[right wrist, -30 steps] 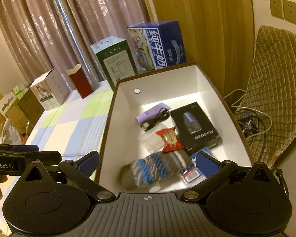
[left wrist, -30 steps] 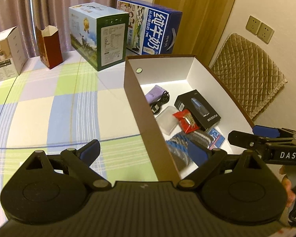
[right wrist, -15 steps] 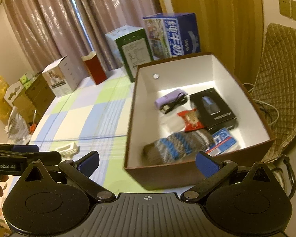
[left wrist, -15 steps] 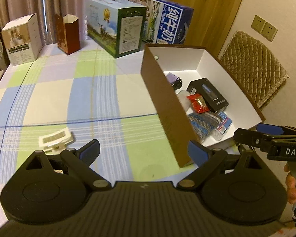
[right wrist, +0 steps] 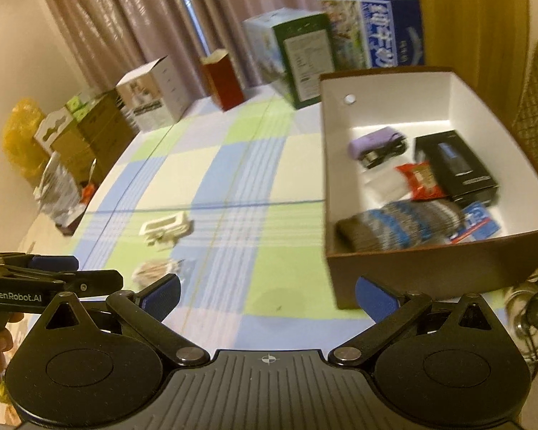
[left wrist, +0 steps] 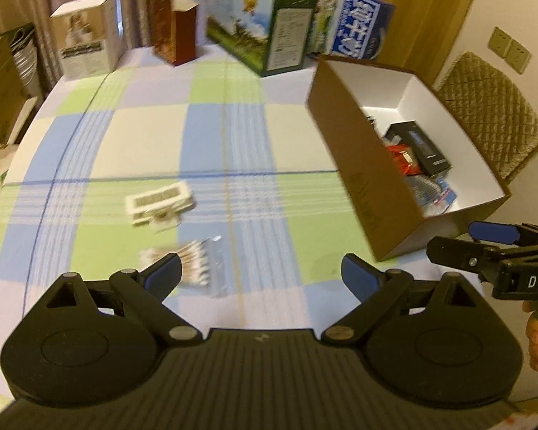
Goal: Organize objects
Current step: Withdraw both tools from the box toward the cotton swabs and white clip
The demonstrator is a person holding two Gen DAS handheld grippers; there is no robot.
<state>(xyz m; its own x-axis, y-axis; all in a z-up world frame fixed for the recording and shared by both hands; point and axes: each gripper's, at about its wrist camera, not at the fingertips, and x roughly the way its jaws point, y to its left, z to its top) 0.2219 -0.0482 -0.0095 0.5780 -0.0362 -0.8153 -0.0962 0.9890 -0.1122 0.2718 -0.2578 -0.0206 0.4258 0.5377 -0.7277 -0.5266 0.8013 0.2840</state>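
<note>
A brown box with a white inside (left wrist: 355, 150) (right wrist: 430, 272) stands at the table's right. It holds a striped knit sock (right wrist: 401, 225), a black box (right wrist: 455, 168), a red packet (right wrist: 418, 181) and a purple item with a cable (right wrist: 376, 143). On the checked cloth lie a white flat pack (left wrist: 159, 202) (right wrist: 166, 229) and a clear bag of cotton swabs (left wrist: 193, 261) (right wrist: 154, 270). My left gripper (left wrist: 260, 276) is open and empty above the table, near the swabs. My right gripper (right wrist: 267, 292) is open and empty in front of the box.
Cartons stand along the table's far edge: a white one (left wrist: 86, 50), a red one (left wrist: 174, 30), a green one (left wrist: 262, 43) and a blue one (left wrist: 348, 32). A padded chair (left wrist: 491, 111) stands right of the box. More boxes and bags (right wrist: 71, 136) are stacked left of the table.
Both grippers have pulled back and left from over the box. The white pack and the swab bag have come into view on the cloth. Both stay open.
</note>
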